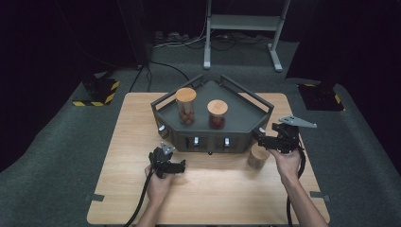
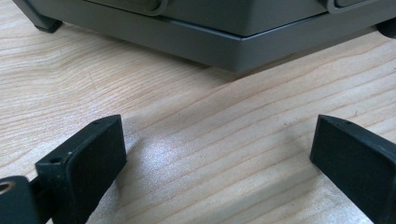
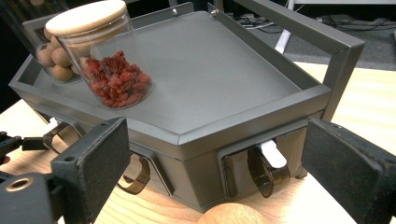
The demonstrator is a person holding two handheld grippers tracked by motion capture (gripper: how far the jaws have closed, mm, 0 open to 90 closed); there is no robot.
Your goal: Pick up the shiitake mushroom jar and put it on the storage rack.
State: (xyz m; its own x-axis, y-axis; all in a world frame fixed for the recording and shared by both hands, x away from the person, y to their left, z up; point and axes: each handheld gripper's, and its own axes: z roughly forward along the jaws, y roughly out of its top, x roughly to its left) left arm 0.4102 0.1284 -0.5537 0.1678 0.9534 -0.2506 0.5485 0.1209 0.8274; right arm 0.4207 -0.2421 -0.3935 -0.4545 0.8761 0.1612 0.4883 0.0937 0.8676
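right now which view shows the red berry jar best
The right gripper view: the berry jar is close, with its cork lid and red berries clear. The high view shows it small on the tray. The left gripper view has the tray's base.

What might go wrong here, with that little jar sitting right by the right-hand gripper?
The right gripper hangs open just above the jar with the cork lid, close to the grey tray. If it closes off-centre, it might tip the jar or push it against the tray. A swing forward could catch the tray's dark drawer handle. On the tray, the jar of red berries stands near the front edge, so a bump might knock it over.
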